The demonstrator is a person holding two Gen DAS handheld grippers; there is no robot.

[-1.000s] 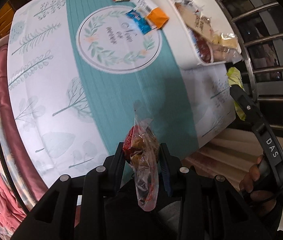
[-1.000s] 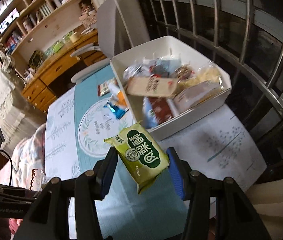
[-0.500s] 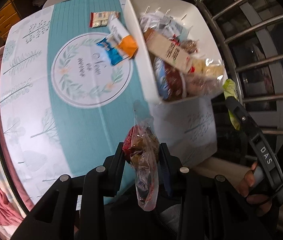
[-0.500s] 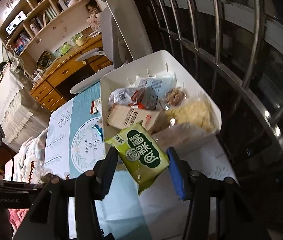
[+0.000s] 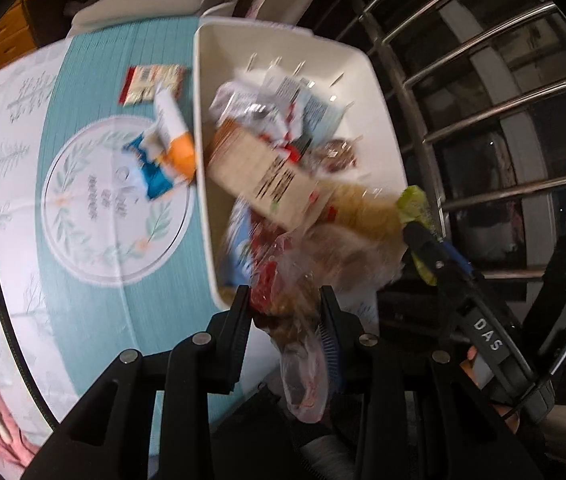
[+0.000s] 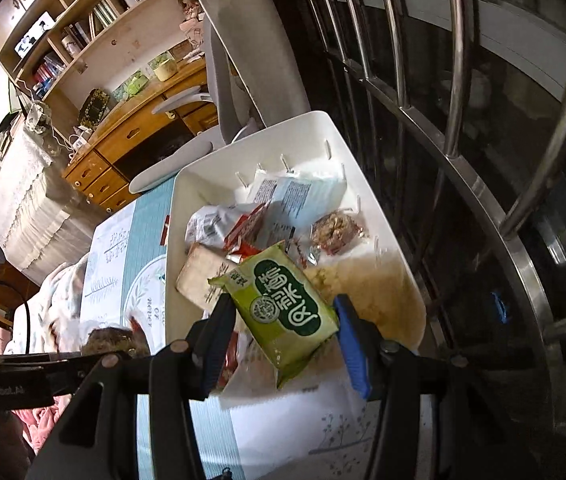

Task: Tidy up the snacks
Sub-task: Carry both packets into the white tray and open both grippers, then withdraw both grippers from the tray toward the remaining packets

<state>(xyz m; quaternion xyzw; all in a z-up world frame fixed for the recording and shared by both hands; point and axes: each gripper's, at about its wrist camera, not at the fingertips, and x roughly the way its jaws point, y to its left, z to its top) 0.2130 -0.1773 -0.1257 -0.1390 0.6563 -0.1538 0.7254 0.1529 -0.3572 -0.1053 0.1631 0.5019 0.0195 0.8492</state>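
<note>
The green packet [image 6: 287, 312] was pinched across its width by the right tongs [image 6: 283, 320], above the near end of the white bin [image 6: 219, 176]. It appeared to be a light, sealed, air-filled pouch with a glossy film: probably slippery and easily crushed. A hold across the middle of the flat faces, as seen, was judged sound; the crimped end seals would offer a firmer, non-crushing hold.

The clear bag [image 5: 295, 312] of small wrapped pieces was pinched by the left tongs [image 5: 287, 308] near its upper part, with the loose tail hanging down toward the camera. It was judged soft, shapeless and light; its contents could shift, and thin film could slide out of a light pinch. A hold on the bunched film just beside the contents was judged best. This bag hung over the near corner of the bin.

The bin already held a tan box [image 5: 267, 176], a pale printed pouch [image 6: 299, 196], a small packet of brown pieces [image 6: 337, 232] and a yellowish bag [image 6: 367, 280], stacked loosely. Anything released there was expected to settle on top and possibly slide.

Outside the bin, on the teal and white cloth of the worktop [image 5: 95, 288], three items were lying: a red-and-white packet [image 5: 151, 84], an orange-ended packet [image 5: 175, 132] and a blue packet [image 5: 155, 172]. All looked flat and light. Metal bars [image 6: 463, 128] stood just behind the bin.
</note>
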